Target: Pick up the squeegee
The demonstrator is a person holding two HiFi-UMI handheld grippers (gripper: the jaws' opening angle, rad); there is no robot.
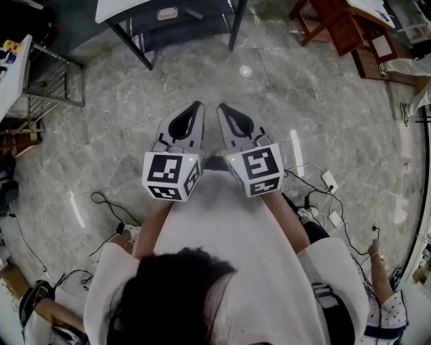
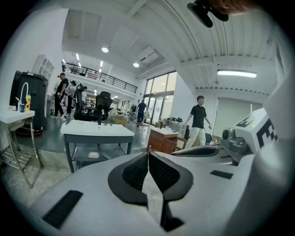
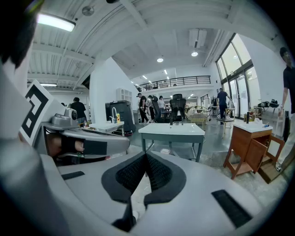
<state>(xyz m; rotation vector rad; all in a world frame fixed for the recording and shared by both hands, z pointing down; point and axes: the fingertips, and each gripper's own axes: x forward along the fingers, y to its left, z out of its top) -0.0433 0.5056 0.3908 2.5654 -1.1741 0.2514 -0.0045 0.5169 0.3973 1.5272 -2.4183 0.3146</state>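
Note:
No squeegee shows in any view. I hold both grippers side by side at waist height over the marble floor, pointing ahead and slightly down. My left gripper (image 1: 196, 106) is shut, its black pads meeting at the tip (image 2: 148, 154) with nothing between them. My right gripper (image 1: 221, 108) is shut too, its pads closed together (image 3: 146, 156) and empty. Each gripper shows at the edge of the other's view.
A grey table (image 1: 168, 20) with a lower shelf stands ahead, a small pale object (image 2: 93, 155) on that shelf. A wooden cabinet (image 1: 343, 27) stands at the right. Cables and a power strip (image 1: 328, 180) lie on the floor. Several people walk in the background.

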